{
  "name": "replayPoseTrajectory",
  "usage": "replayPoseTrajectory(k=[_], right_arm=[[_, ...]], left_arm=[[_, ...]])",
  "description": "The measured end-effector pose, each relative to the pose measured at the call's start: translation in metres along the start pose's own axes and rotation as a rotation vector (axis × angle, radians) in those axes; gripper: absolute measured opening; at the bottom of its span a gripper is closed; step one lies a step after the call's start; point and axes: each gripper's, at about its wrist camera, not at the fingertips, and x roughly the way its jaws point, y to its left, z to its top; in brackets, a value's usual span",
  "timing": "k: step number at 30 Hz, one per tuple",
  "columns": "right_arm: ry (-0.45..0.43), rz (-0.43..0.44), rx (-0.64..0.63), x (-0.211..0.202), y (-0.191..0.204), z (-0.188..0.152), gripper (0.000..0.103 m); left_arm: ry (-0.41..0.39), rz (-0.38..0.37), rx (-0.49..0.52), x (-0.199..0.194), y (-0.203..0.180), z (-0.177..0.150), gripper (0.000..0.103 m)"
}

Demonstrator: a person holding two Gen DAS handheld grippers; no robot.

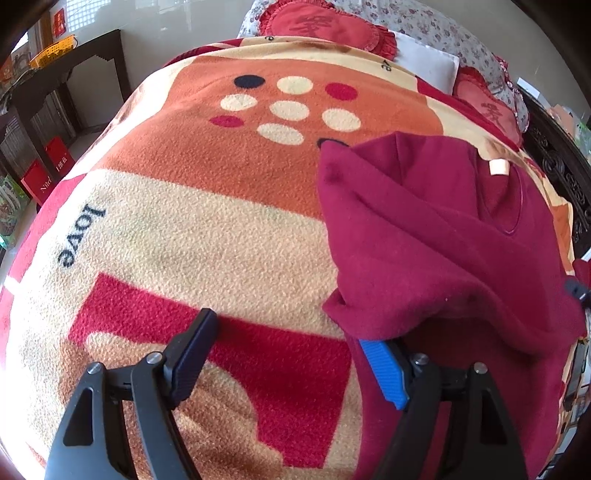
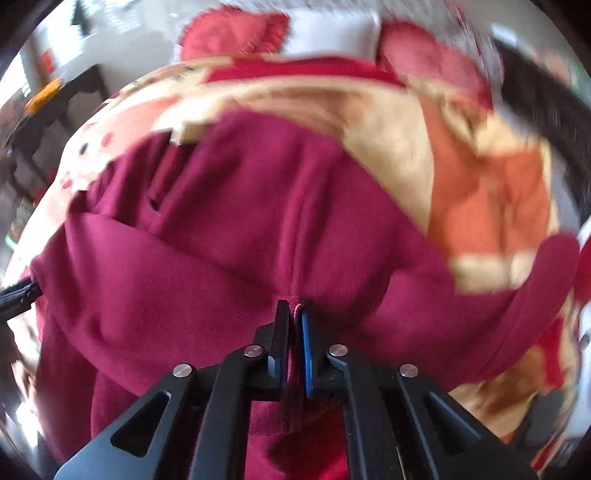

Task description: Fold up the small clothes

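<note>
left wrist: garment (image 1: pixel 436 236) edge beside gripper (image 1: pixel 291 354)

Home bedroom: bed w/ fleece blanket (image 1: pixel 207 206), pillows (image 1: pixel 325 22).

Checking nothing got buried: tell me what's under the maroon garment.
The maroon garment lies on the patterned fleece blanket; blanket shows all round it. Whatever lies beneath its folds is covered.

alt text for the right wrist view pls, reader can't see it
The right gripper is shut on a pinch of a maroon garment, which spreads ahead across a patterned fleece blanket. The frame is motion-blurred; red cushions and a white pillow lie beyond.
</note>
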Motion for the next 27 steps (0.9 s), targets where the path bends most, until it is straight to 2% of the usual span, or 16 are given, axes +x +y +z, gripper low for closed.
replayPoseTrajectory(k=[3, 5, 7, 10, 11, 13, 17, 18, 20, 24, 27], right_arm=[[-0.165, -0.043, 0.009, -0.036, -0.004, 0.014, 0.0], [-0.186, -0.093, -0.004, -0.034, -0.005, 0.02, 0.0], [-0.164, -0.133, 0.01, -0.014, -0.011, 0.02, 0.0], [-0.025, -0.16, 0.076, 0.022, -0.022, 0.016, 0.0], [-0.009, -0.153, 0.112, 0.023, -0.024, 0.012, 0.0], [-0.058, -0.118, 0.171, 0.01, -0.027, 0.006, 0.0], [-0.133, -0.053, 0.18, -0.018, -0.017, -0.004, 0.004], [-0.134, -0.004, 0.189, -0.018, -0.013, -0.005, 0.005], [-0.069, 0.084, 0.199, -0.004, -0.004, -0.008, 0.006], [0.046, 0.075, 0.194, 0.035, 0.004, -0.018, 0.006], [0.031, 0.122, 0.224, 0.022, -0.005, -0.017, 0.006]], left_arm=[[-0.006, -0.003, -0.008, -0.003, 0.0, -0.003, 0.082], [-0.009, -0.007, -0.009, -0.006, -0.002, -0.007, 0.082], [-0.011, -0.01, -0.002, -0.011, -0.004, -0.01, 0.082], [-0.025, -0.018, 0.006, -0.023, -0.006, -0.011, 0.082], [-0.033, -0.022, 0.008, -0.028, -0.006, -0.011, 0.082], [-0.075, -0.023, 0.009, -0.042, -0.005, -0.009, 0.082], [-0.131, -0.016, 0.018, -0.054, -0.012, 0.001, 0.082], [-0.133, -0.016, 0.024, -0.052, -0.016, 0.004, 0.082], [-0.118, -0.018, 0.038, -0.044, -0.025, 0.009, 0.082], [-0.035, 0.008, 0.093, -0.006, -0.048, 0.011, 0.082], [-0.006, 0.021, 0.124, 0.011, -0.054, 0.008, 0.082]])
